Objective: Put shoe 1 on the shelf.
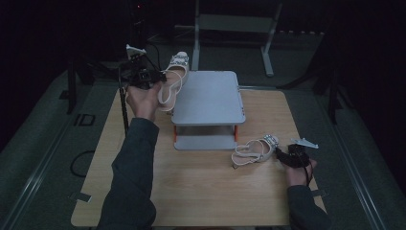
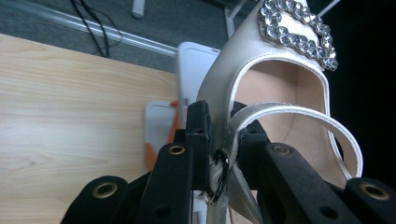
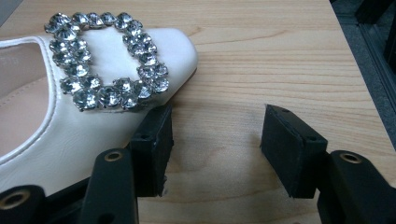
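Observation:
A white sandal (image 1: 173, 79) with a rhinestone buckle (image 2: 299, 32) is held in the air at the left edge of the grey two-tier rack (image 1: 207, 98). My left gripper (image 1: 159, 76) is shut on it; in the left gripper view the jaws (image 2: 222, 128) pinch the shoe's side and thin strap. A matching sandal (image 1: 253, 151) lies on the wooden table in front of the rack's right corner. My right gripper (image 1: 279, 153) sits at its toe, open (image 3: 217, 126). The toe (image 3: 74, 135) lies beside and outside the left jaw, with bare wood between the jaws.
The rack stands on orange legs (image 1: 175, 132) with a lower shelf (image 1: 203, 143) at the table's back middle. The wooden table (image 1: 201, 191) has free room in front. A metal frame (image 1: 234, 26) stands on the dark floor behind. A cable (image 1: 79, 163) loops left of the table.

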`<state>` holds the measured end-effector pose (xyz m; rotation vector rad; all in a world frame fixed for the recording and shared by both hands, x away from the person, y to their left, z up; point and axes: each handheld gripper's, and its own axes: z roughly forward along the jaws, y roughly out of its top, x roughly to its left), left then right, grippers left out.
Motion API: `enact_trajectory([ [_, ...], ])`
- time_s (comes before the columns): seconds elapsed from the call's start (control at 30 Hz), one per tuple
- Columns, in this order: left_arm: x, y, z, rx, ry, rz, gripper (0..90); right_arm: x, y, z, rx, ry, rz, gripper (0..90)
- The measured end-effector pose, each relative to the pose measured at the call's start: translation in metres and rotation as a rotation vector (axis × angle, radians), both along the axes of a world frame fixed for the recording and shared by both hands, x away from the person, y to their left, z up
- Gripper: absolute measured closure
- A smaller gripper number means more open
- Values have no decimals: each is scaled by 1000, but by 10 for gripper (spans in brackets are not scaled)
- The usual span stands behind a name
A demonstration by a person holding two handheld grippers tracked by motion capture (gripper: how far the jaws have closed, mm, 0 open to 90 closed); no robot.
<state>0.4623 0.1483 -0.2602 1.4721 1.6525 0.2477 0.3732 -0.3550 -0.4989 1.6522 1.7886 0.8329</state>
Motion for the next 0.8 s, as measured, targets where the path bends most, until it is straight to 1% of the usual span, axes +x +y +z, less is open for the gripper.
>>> enact_trajectory([
  [0.07, 4, -7, -2, -25, 3, -5, 797, 0, 0, 0, 0, -2, -1, 431],
  [0.13, 8, -13, -3, -32, 11, 1, 797, 0, 0, 0, 0, -2, 0, 431],
  [0.17, 10, -16, -4, -27, 16, 3, 797, 0, 0, 0, 0, -2, 0, 431],
  [0.23, 13, -23, -4, -30, 25, 13, 797, 0, 0, 0, 0, -2, -1, 431],
  [0.27, 16, -26, -4, -44, 30, 15, 797, 0, 0, 0, 0, -2, -1, 431],
  [0.3, 19, -30, -6, -72, 35, 18, 796, 0, 0, 0, 0, -2, 0, 430],
  [0.33, 20, -33, -7, -89, 36, 30, 797, 0, 0, 0, 0, -2, 0, 430],
  [0.37, 20, -33, -7, -89, 36, 30, 797, 0, 0, 0, 0, -2, 0, 430],
  [0.4, 21, -35, -8, -104, 35, 52, 796, 0, 0, 0, 1, -2, 0, 430],
  [0.47, 23, -39, -9, -108, 37, 93, 797, 0, 0, 0, 1, -1, 1, 430],
  [0.5, 27, -43, -11, -124, 60, 112, 796, 0, 0, 0, 1, -1, 1, 430],
  [0.53, 27, -43, -11, -124, 60, 112, 796, 0, 0, 0, 1, -1, 2, 429],
  [0.6, 31, -45, -13, -136, 82, 123, 794, 0, 0, 0, 2, -1, 3, 429],
  [0.67, 35, -51, -16, -136, 108, 132, 790, 0, 0, 0, 3, -3, 3, 429],
  [0.77, 37, -55, -24, -167, 129, 147, 792, 1, 0, 0, 3, -3, 2, 428],
  [0.8, 37, -55, -24, -167, 129, 147, 792, 1, 0, 0, 3, -3, 2, 428],
])
